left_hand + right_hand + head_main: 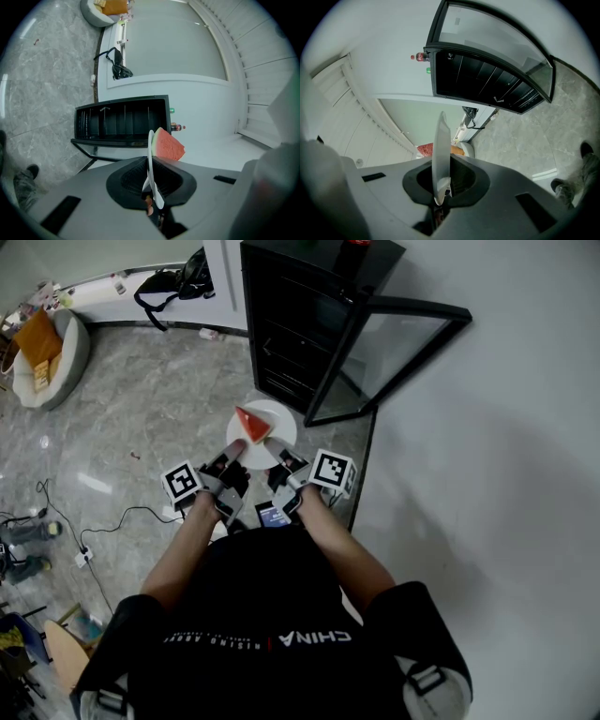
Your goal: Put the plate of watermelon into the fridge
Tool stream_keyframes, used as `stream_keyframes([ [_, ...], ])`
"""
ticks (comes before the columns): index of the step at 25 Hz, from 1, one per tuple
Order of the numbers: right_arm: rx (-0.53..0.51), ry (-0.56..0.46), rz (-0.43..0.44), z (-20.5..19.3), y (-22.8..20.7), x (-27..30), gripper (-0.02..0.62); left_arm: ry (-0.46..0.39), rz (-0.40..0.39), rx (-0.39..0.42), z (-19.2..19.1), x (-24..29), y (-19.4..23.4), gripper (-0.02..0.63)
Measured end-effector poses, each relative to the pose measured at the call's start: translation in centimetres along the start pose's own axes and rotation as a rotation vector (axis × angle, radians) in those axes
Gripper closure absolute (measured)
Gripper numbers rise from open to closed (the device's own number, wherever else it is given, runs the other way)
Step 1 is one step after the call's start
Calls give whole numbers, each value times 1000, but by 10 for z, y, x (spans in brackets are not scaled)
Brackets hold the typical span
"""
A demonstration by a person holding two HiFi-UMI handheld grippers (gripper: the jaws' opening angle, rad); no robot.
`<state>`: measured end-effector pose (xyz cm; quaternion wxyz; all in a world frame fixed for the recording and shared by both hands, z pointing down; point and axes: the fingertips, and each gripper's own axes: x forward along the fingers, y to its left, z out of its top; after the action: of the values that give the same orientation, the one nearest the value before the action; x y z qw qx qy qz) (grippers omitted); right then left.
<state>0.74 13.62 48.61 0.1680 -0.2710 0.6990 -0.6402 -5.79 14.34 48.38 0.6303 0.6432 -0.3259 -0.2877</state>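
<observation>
A white plate with a red watermelon wedge hangs level in front of the person, a short way before the black fridge, whose glass door stands open to the right. My left gripper is shut on the plate's near left rim and my right gripper is shut on its near right rim. In the left gripper view the plate runs edge-on between the jaws, with the wedge beside it. The right gripper view shows the plate edge-on too, and the open fridge beyond.
A white wall runs close along the right, behind the open door. A bottle stands on top of the fridge. A cushioned seat, a black bag and cables lie on the grey floor to the left.
</observation>
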Motion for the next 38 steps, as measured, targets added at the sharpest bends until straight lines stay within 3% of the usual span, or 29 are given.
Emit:
stream_keyframes([
  [18, 28, -11, -14, 11, -1, -17, 575, 27, 14, 7, -15, 14, -4, 572],
  [27, 56, 22, 15, 59, -28, -37, 575, 16, 40, 14, -38, 64, 7, 572],
  [38, 34, 59, -7, 70, -46, -28, 575, 14, 35, -30, -33, 75, 26, 572],
])
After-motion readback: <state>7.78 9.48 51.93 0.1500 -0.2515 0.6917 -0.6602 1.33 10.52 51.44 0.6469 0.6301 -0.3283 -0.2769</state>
